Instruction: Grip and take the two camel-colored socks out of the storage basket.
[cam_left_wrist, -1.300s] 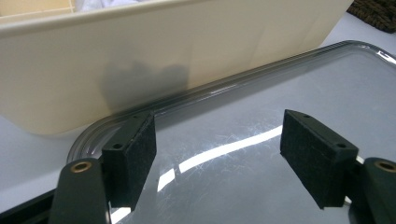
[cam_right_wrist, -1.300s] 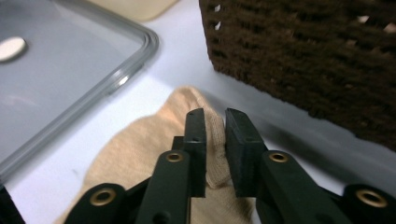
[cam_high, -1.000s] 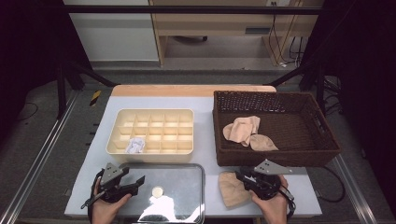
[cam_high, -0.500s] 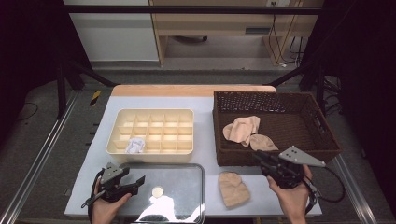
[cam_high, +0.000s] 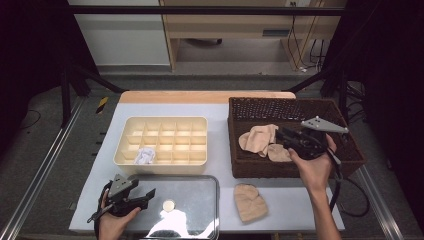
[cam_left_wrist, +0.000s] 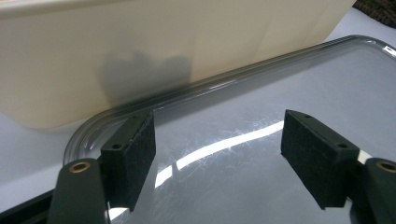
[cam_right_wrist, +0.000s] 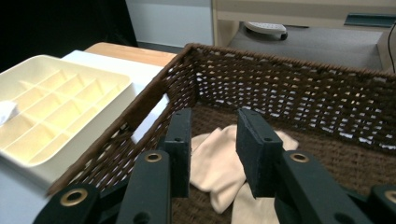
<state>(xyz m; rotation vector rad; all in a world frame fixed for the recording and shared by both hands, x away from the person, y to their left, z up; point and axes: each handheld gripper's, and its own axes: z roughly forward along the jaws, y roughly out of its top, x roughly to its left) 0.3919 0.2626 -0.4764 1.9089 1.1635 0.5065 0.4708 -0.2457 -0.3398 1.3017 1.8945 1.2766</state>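
Socks (cam_right_wrist: 219, 168) lie in the wicker basket (cam_right_wrist: 299, 93) just beyond the right gripper (cam_right_wrist: 212, 154) — jaws parted, empty (just been opening). Next: lower, pinch one. Left gripper (cam_left_wrist: 217, 154) rests open.

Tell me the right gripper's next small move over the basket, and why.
Probably lower the right gripper onto the beige socks in the wicker basket and close on one. Its jaws have just been opening, with nothing between them, and they hang above the pile. One sock already lies on the table beside the clear tray, so another likely comes next.
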